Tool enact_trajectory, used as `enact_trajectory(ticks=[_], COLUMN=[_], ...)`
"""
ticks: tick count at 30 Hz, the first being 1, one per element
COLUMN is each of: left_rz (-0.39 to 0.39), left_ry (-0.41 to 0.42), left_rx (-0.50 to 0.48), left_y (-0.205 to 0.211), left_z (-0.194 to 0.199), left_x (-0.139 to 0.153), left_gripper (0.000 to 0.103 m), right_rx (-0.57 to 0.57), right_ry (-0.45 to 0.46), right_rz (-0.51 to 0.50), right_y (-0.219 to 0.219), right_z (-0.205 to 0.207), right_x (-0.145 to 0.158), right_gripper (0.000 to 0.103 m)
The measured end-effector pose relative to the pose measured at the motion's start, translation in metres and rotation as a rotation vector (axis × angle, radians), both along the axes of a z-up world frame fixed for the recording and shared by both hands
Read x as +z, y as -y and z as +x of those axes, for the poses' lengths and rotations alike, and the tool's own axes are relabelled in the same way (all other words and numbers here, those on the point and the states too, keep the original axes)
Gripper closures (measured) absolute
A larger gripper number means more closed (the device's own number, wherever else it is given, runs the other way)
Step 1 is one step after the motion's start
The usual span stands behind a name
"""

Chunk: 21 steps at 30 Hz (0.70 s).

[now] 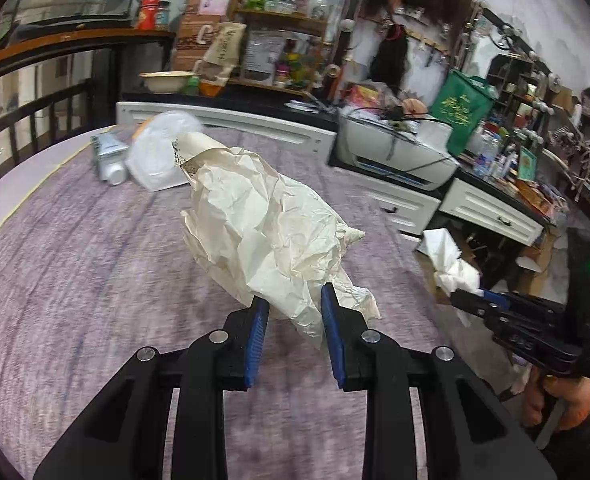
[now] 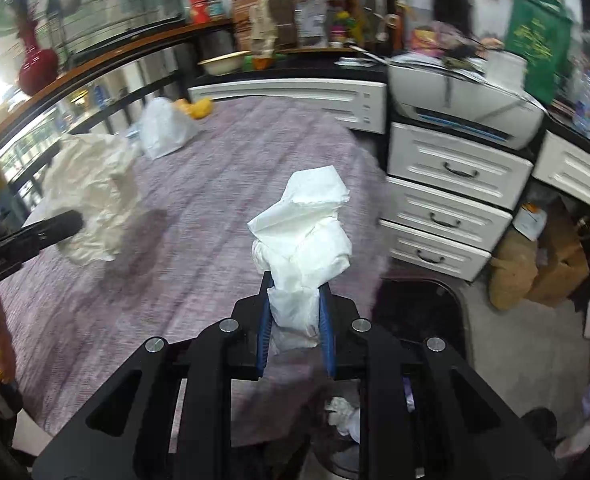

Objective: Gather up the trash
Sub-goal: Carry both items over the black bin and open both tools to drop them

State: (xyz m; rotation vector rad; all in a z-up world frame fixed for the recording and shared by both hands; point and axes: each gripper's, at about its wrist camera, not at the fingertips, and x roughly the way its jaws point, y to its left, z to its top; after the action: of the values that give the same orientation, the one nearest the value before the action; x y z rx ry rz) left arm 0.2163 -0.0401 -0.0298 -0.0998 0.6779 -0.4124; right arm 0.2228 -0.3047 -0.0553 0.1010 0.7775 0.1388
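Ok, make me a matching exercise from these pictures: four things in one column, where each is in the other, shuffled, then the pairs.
Things:
1. cream paper
2. white tissue
3. plastic bag
4. green bag

Places:
A. lying on the purple tablecloth
B. in the left gripper
C. standing on the cluttered counter
D. in the right gripper

Pairs: 1-B, 2-D, 3-A, 4-C
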Motion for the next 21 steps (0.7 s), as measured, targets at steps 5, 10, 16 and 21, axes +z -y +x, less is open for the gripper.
enact_trajectory(ticks=[5, 10, 16, 21], left_rz=[-0.023, -0.02, 0.003, 0.015], left_ry=[0.02, 0.027, 0.01, -0.027], left_rx=[-0.115, -0.214, -0.297, -0.339], left_y=[0.05, 0.093, 0.132, 0.152], left_z=[-0.002, -0.009, -0.009, -0.011], left_x=[0.009, 0.008, 0.0, -0.013], left_gripper=[0.076, 0.076, 0.076, 0.076], right_rx=[-0.139, -0.216, -0.263, -0.308], right_ry=[-0.077, -0.167, -0.278, -0.346], right_rz=[0.0, 0.024, 0.053, 0.084], right_y=[0.052, 0.085, 0.103, 0.114], right_z=[0.002, 0.007, 0.014, 0.014], right_x=[-0.026, -0.06, -0.105, -0.129], right_gripper=[0.082, 0.082, 0.082, 0.068])
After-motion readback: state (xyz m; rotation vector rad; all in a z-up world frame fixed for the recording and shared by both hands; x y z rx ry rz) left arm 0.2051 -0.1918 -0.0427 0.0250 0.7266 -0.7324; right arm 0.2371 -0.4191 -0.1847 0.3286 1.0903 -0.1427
